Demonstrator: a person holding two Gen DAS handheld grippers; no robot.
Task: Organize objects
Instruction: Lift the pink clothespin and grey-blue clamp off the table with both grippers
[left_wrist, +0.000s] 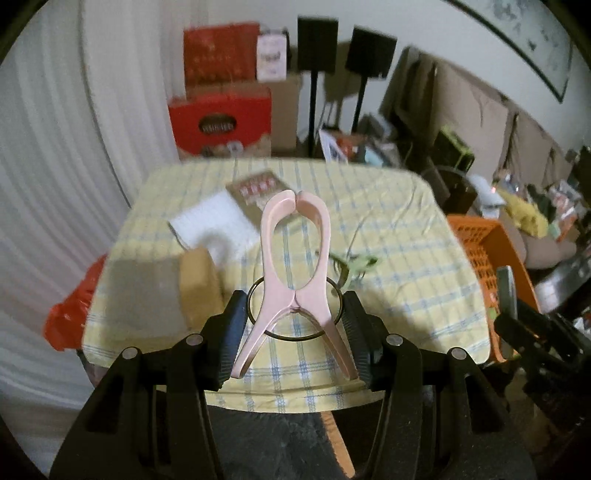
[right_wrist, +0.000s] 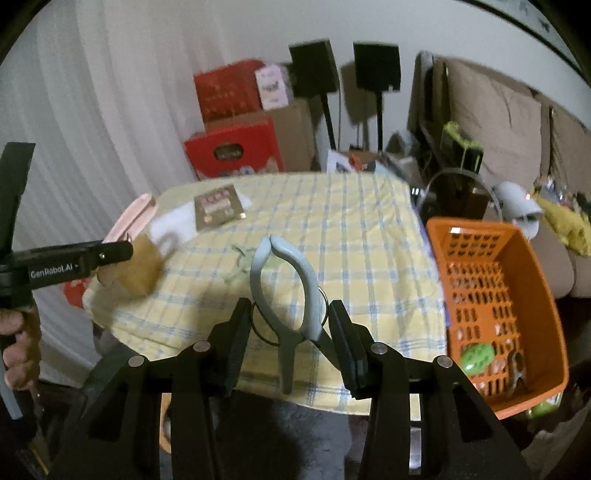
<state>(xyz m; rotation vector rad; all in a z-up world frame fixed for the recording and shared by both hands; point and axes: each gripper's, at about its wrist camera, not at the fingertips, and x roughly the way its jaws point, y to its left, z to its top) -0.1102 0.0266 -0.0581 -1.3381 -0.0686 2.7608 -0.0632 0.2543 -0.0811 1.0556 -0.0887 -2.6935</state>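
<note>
A large pink clothes peg (left_wrist: 269, 236) with a wire ring stands upright in my left gripper (left_wrist: 294, 301), whose pads press on its two legs above the yellow checked tablecloth (left_wrist: 406, 258). In the right wrist view my right gripper (right_wrist: 290, 304) is shut on the handles of a pale blue peg (right_wrist: 308, 280), also held in the air. The left gripper (right_wrist: 110, 251) shows there at the left with the pink peg (right_wrist: 133, 214) and a hand below it. A green peg (left_wrist: 354, 264) lies on the cloth.
An orange slotted basket (right_wrist: 480, 236) stands right of the table, with a green oval thing (right_wrist: 478, 356) inside. On the cloth are a white pad (left_wrist: 214, 221), a brown card (left_wrist: 258, 188) and a tan box (left_wrist: 199, 284). Red cartons and speaker stands stand behind.
</note>
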